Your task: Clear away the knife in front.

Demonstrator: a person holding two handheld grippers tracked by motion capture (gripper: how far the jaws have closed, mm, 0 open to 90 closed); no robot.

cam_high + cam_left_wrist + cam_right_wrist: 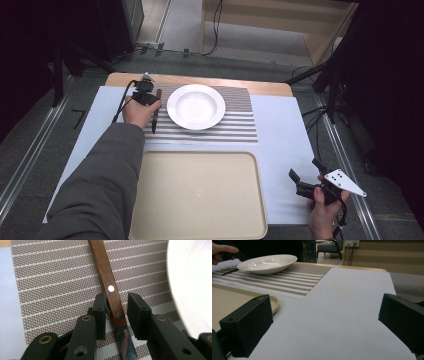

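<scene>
Knife (110,286) with a wooden handle and steel blade lay on the striped mat (55,282), left of centre in the high view, just beside the white plate (196,106). My left gripper (117,312) straddled the handle near its blade end, jaws parted, one pad perhaps touching the wood. I judged the knife light, stiff and thin; the handle offered surer hold than the slick blade. My right gripper (306,184) hung released at lower right, beside the empty tray (200,195).
</scene>
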